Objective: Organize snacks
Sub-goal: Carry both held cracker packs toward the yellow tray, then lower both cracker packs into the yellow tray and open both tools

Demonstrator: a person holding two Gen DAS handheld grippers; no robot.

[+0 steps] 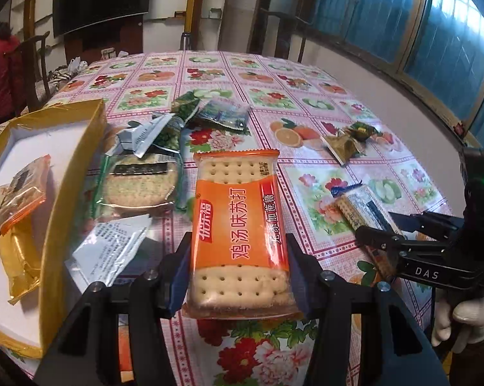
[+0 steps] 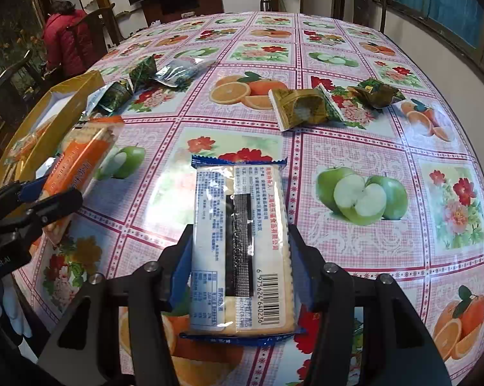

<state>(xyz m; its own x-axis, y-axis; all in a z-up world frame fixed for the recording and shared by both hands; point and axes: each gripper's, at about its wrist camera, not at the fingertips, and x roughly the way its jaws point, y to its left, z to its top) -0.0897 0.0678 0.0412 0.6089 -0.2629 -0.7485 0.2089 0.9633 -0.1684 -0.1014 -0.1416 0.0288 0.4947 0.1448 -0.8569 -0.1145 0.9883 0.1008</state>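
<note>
My left gripper (image 1: 238, 257) is shut on an orange cracker packet (image 1: 240, 225) and holds it above the table; it also shows in the right wrist view (image 2: 77, 164). My right gripper (image 2: 238, 251) is shut on a blue-edged cracker packet (image 2: 242, 241), label side up; it shows in the left wrist view (image 1: 367, 212) too. A yellow box (image 1: 65, 160) with a white inside stands at the left and holds several snack packets (image 1: 23, 189).
Loose snacks lie on the flowered tablecloth (image 2: 370, 148): a seaweed cracker pack (image 1: 142, 183), silver and green packets (image 1: 164, 128), a blue-green packet (image 1: 224, 114), and two gold-green wrapped cakes (image 2: 301, 106) (image 2: 375, 91). Chairs and a person in red (image 2: 65, 41) are behind the table.
</note>
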